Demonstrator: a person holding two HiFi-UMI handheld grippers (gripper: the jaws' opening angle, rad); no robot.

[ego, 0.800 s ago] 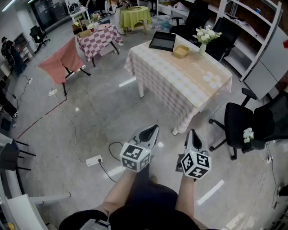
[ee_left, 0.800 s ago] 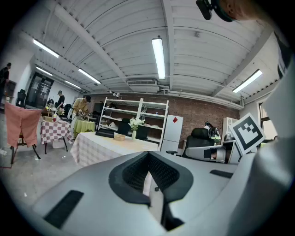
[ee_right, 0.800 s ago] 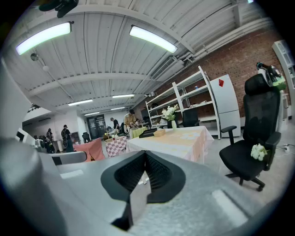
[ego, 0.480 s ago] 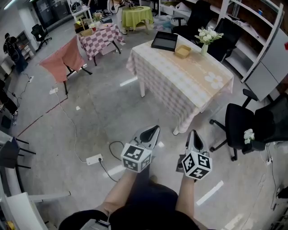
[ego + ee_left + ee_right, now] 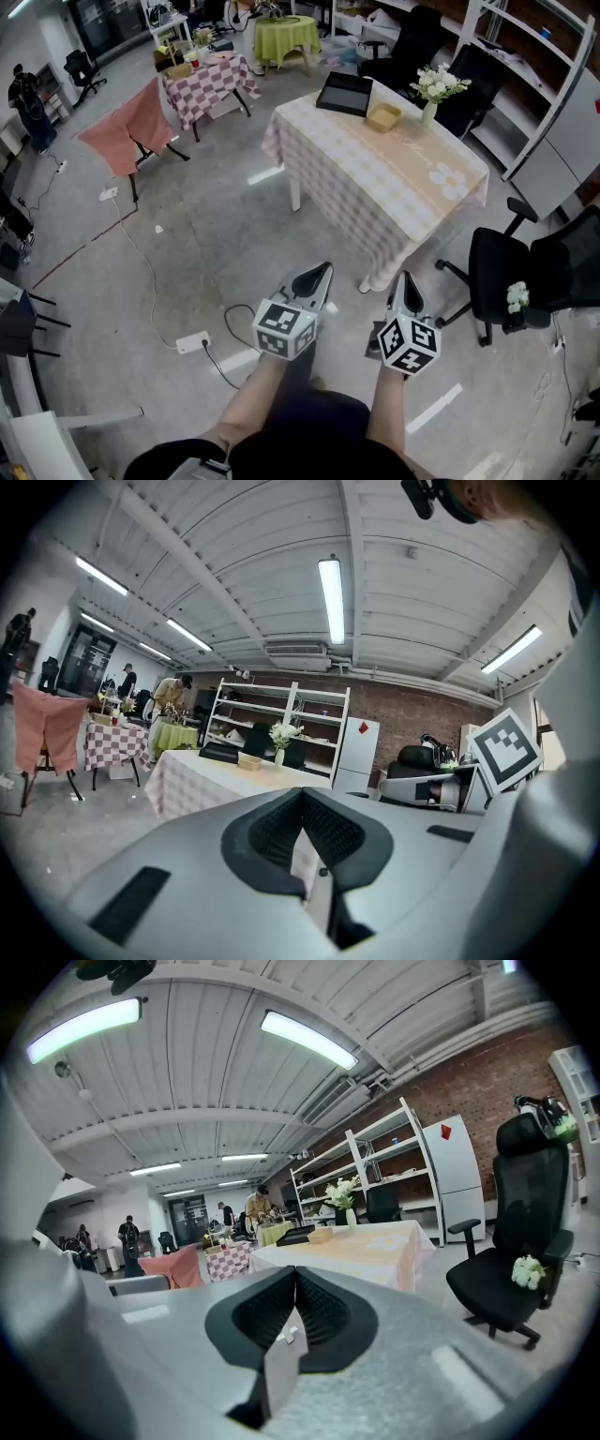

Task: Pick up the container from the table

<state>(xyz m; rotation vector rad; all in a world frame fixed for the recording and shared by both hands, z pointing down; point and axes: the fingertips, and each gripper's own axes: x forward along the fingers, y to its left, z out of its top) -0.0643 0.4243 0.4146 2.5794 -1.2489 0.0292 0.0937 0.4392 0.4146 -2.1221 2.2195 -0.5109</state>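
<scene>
Both left gripper [image 5: 322,269] and right gripper [image 5: 405,277] have ribbed fingers closed, empty, far from the squarish tan container [image 5: 383,117]

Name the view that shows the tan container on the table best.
Head view: the tan container is seen from above, open top visible, beside the flower vase. Both gripper views show it only as a tiny, distant, side-on sliver.

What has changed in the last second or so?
The table with the container sits slightly lower in the head view, so the person has likely edged toward it. Nothing was gripped or released. The left gripper and right gripper stay shut, empty, held out in front.
</scene>
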